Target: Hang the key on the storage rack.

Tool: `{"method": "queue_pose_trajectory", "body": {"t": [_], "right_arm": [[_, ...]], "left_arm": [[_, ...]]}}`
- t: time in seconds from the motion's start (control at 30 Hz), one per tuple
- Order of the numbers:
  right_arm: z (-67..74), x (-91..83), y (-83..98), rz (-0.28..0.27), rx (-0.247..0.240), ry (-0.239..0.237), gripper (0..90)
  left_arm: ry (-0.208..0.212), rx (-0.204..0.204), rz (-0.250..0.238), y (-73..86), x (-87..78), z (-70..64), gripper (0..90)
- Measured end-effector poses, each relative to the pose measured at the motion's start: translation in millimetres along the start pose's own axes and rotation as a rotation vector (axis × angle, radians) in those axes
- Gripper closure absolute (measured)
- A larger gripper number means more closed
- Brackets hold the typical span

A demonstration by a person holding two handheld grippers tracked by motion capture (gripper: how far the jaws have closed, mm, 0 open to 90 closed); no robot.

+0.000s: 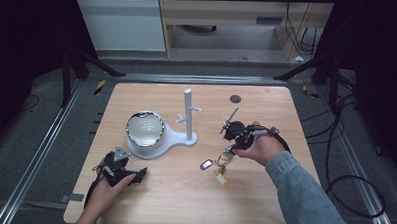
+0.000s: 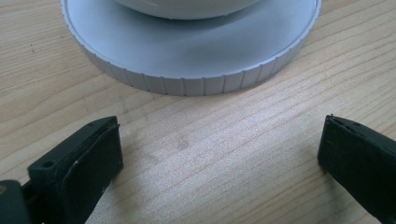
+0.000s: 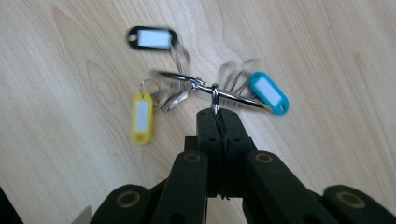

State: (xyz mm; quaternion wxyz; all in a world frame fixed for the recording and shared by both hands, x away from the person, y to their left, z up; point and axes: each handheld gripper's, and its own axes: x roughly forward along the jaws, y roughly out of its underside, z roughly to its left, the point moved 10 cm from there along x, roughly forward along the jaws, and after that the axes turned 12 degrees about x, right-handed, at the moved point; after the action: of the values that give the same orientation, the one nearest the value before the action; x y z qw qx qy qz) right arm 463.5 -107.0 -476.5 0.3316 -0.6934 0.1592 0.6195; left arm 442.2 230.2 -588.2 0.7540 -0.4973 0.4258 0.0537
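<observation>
No writing can be read; the key tags' white label inserts look blank.

The table is pale wood with a visible grain and a smooth, faintly satin finish. The key ring looks like thin bright metal, shiny, with 3 tags: a black tag, a yellow tag and a blue tag, each glossy plastic with a white paper-like insert. The right gripper is matt black plastic with brass-coloured pins. The left gripper has dull, rubbery black pads. The stand is matt light-grey plastic with a ribbed rim. The bowl looks glossy. The sleeve is blue denim-like cloth.
</observation>
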Motion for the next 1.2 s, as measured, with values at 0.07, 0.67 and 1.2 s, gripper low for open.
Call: {"method": "queue_pose_trajectory", "body": {"t": [0.07, 0.67, 1.2], "right_arm": [[-0.1, -3.9, -1.8, 0.004, 0.006, 0.0, 88.9], [-2.5, -40.3, -22.3, -0.03, 0.113, 0.006, 89.0], [-4.9, -90.7, -56.1, -0.104, 0.117, 0.071, 88.9]], "left_arm": [[0.0, 0.001, 0.0, 0.0, -0.1, -0.3, 0.0], [0.001, 0.002, -0.004, 0.4, -1.1, -2.5, 0.0], [0.0, 0.001, 0.001, -0.6, -0.1, -2.2, 0.0]]}}
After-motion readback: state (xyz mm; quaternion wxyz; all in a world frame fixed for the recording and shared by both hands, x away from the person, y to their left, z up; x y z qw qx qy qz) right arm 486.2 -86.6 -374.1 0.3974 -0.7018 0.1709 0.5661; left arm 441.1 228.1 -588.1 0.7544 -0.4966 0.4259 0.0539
